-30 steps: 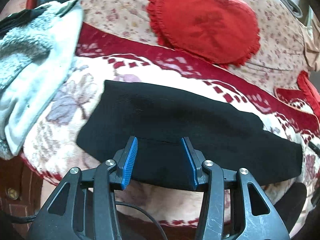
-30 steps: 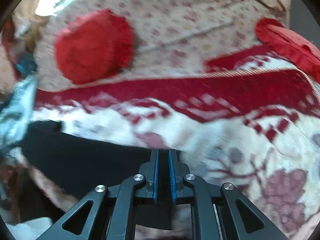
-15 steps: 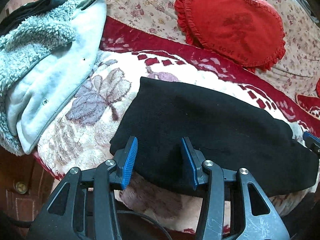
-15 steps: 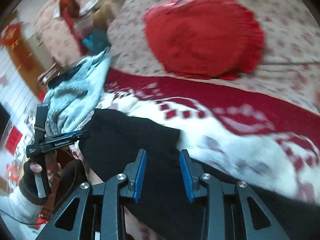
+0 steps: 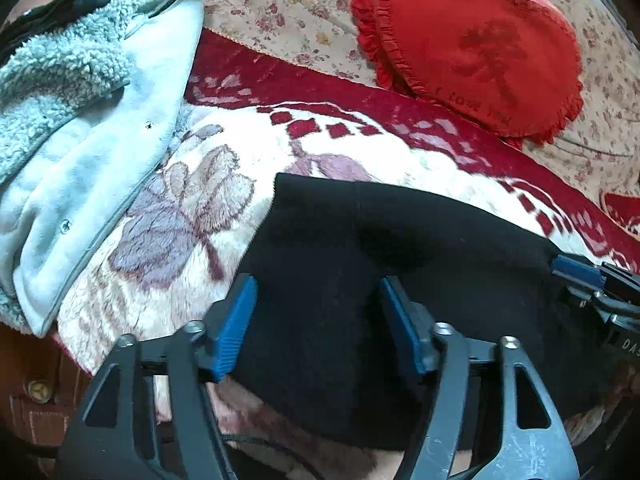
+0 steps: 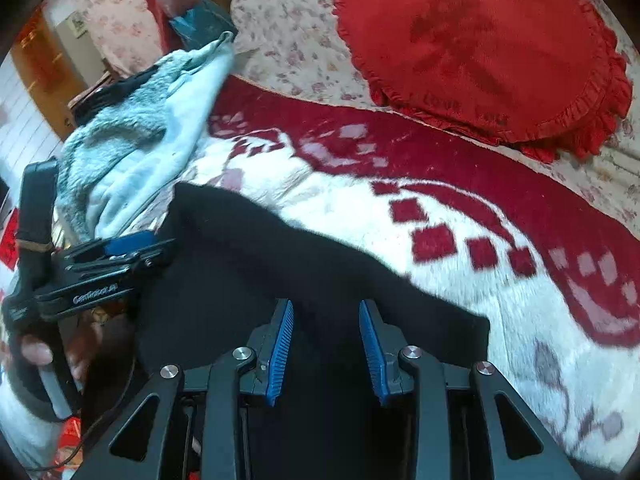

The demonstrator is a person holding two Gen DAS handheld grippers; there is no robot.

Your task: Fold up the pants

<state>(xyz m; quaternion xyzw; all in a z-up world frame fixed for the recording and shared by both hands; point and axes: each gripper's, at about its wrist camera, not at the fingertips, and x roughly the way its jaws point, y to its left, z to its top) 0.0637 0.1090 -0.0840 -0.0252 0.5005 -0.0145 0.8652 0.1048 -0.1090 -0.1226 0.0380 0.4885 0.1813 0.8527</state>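
The black pants (image 5: 360, 240) lie folded in a flat band on the red and white floral blanket (image 5: 180, 200); they also show in the right wrist view (image 6: 260, 248). My left gripper (image 5: 316, 312) is open, just above the near left end of the pants, with nothing between its blue pads. My right gripper (image 6: 325, 332) is open over the right part of the pants and holds nothing. The right gripper's tip shows in the left wrist view (image 5: 576, 272) at the pants' right end. The left gripper shows in the right wrist view (image 6: 120, 252), held by a hand.
A pale blue fleece jacket (image 5: 80, 120) lies heaped on the blanket to the left of the pants. A red heart-shaped frilled cushion (image 5: 472, 48) rests on the floral sheet behind. A second red cushion's edge (image 5: 620, 208) is at the right. The bed's edge runs just below the pants.
My right gripper has opened and let go of the pants fabric, then swung left over the pants. My left gripper moved closer to the pants' left end and stayed open.
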